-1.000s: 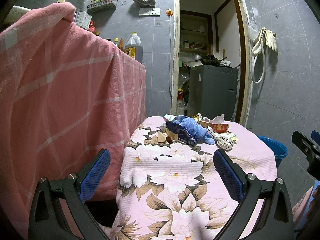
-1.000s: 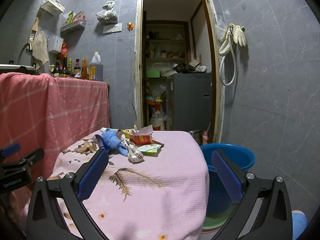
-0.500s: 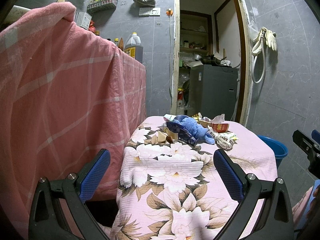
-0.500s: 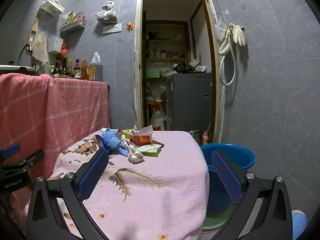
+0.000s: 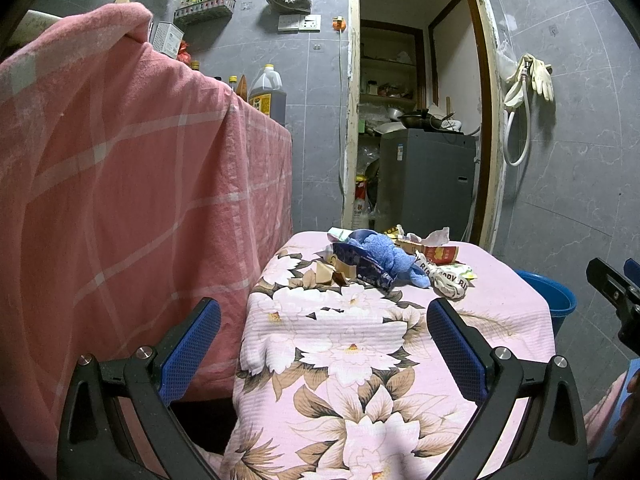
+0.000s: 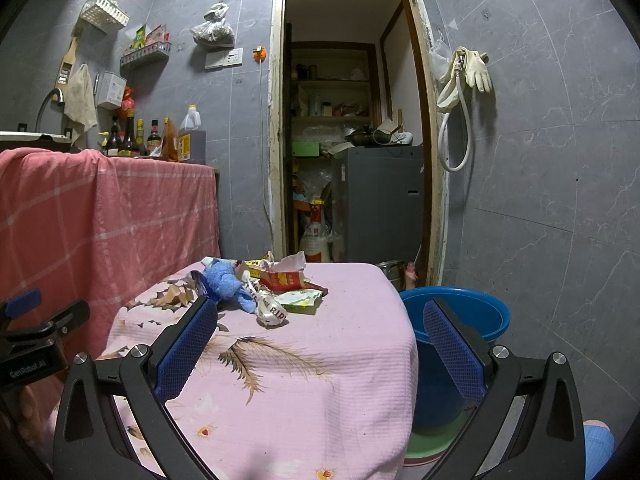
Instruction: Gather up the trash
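Note:
A heap of trash lies at the far end of the pink flowered table (image 5: 360,344) (image 6: 320,360): a blue cloth (image 5: 384,252) (image 6: 222,280), a dark blue wrapper (image 5: 362,266), brown paper scraps (image 5: 332,272), a red carton (image 5: 434,252) (image 6: 282,278), a crumpled white printed wrapper (image 5: 450,282) (image 6: 270,310) and a green-white packet (image 6: 300,298). My left gripper (image 5: 320,352) stands open over the near part of the table, well short of the heap. My right gripper (image 6: 320,350) is open too, nothing between its fingers. A blue bucket (image 6: 456,320) (image 5: 544,292) stands on the floor right of the table.
A counter draped in a pink checked cloth (image 5: 120,200) (image 6: 100,208) rises close on the left, bottles (image 6: 132,136) on top. Behind the table an open doorway shows a grey appliance (image 6: 380,200). Rubber gloves and a hose (image 6: 464,76) hang on the right wall.

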`<action>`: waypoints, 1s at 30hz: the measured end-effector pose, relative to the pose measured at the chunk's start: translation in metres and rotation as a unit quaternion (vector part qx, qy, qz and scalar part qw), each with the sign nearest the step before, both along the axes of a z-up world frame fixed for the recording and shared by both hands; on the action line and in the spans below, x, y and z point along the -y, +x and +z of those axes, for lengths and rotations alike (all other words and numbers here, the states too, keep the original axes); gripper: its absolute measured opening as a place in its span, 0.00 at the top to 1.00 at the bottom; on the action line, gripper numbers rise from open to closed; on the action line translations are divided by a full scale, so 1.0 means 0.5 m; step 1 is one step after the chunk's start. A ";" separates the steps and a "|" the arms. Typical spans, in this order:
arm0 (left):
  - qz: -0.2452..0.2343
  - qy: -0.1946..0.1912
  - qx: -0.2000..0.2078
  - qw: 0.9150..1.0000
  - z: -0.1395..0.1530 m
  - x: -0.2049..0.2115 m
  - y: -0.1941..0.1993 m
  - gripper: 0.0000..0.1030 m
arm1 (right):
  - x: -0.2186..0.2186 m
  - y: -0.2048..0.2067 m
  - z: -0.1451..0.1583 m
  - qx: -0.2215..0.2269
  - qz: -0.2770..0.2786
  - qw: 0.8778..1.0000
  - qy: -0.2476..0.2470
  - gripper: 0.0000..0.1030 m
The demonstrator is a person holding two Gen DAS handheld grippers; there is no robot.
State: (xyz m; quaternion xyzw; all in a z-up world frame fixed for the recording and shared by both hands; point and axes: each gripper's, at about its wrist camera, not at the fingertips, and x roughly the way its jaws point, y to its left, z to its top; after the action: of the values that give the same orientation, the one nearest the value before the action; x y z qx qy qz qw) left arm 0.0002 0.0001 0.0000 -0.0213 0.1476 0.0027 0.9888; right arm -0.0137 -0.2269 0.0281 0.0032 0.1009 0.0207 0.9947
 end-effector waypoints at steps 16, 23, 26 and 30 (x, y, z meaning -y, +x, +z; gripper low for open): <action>0.000 0.000 0.000 1.000 0.000 0.000 0.000 0.02 | 0.000 0.001 -0.003 0.000 0.000 1.000 0.001 0.00; 0.000 0.000 -0.001 1.000 0.000 0.000 0.000 0.02 | -0.002 -0.004 0.004 -0.002 0.002 1.000 0.001 0.00; 0.000 0.000 -0.001 1.000 0.000 0.000 0.000 0.02 | -0.001 -0.004 0.006 -0.001 0.001 1.000 0.001 0.00; 0.001 -0.002 -0.006 1.000 0.003 0.001 0.002 0.02 | 0.001 -0.003 0.008 -0.004 0.003 1.000 0.005 0.00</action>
State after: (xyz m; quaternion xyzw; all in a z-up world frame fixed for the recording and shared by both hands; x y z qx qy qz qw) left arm 0.0011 -0.0006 0.0013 -0.0231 0.1531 0.0033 0.9879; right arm -0.0154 -0.2272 0.0320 0.0080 0.1049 0.0243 0.9942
